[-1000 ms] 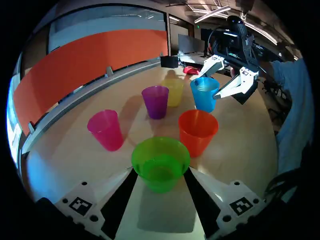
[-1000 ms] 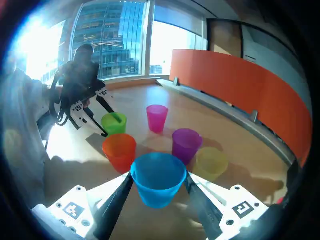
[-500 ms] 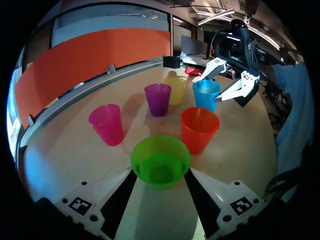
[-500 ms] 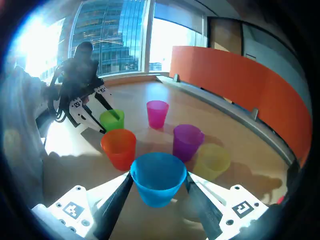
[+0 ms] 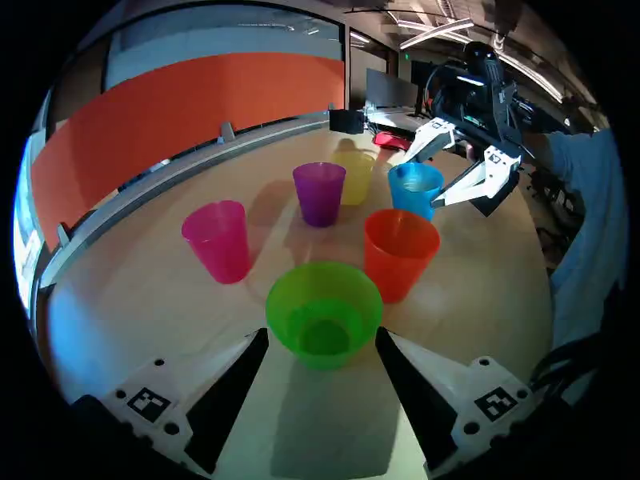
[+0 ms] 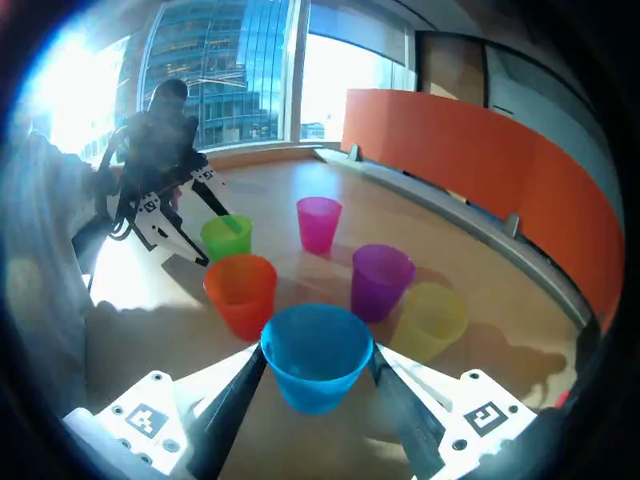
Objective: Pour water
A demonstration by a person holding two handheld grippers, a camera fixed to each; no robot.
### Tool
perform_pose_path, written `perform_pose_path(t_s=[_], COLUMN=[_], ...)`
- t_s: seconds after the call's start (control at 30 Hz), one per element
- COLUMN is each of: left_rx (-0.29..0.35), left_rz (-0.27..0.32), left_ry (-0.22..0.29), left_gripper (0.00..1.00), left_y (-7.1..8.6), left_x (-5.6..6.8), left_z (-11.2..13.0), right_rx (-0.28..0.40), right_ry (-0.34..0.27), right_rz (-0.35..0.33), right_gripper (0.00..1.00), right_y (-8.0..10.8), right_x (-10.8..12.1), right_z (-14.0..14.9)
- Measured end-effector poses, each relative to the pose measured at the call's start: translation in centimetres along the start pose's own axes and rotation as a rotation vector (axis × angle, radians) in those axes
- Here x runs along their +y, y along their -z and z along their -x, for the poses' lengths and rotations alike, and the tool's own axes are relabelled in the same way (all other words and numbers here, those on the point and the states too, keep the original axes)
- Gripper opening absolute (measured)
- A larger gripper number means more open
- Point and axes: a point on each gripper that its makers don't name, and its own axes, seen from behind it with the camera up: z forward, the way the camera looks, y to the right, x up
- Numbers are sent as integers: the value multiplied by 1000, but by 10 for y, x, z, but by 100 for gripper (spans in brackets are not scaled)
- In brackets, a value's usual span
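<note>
Across the left gripper view, a pink translucent plastic cup (image 5: 216, 240) stands upright on the pale wooden tabletop (image 5: 496, 280), on the side nearest the long orange wall panel (image 5: 176, 104). Next comes the green translucent plastic cup (image 5: 324, 316), upright between the fingers of the left gripper (image 5: 320, 330). Those tongs look released, each finger standing just off the cup's wall rather than pressing it. Behind the green cup are a purple plastic cup (image 5: 318, 192) and, just beside that, a yellow plastic cup (image 5: 358, 176). An orange plastic cup (image 5: 400, 252) sits just right of the green one. Farther right, the right gripper (image 5: 418, 184) is clenched on a blue plastic cup (image 5: 412, 196), one white finger on each side. A pale gleam shows inside the cup's mouth, but I cannot tell whether it is water. A person's light sleeve (image 5: 592, 240) lies along the right edge.

In the right gripper view, the left gripper straddles the green cup at the left, with the orange cup just in front of it. At centre, both fingers of the right gripper press the blue cup's sides. The pink, purple and yellow cups follow to the right, all upright.
</note>
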Motion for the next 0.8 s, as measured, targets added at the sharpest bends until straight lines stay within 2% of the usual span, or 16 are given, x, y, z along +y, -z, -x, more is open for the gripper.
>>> perform_pose_path(t_s=[0.5,0.8], left_rx=[6,1], left_rz=[-22,-17], left_ry=[16,3], left_gripper=[100,100], left_y=[12,15], left_x=[-4,0], left_z=[5,6], right_rx=[-3,-27], right_ry=[-5,-3], right_rz=[20,41], right_gripper=[93,96], right_y=[-3,1], right_x=[1,2], right_z=[14,25])
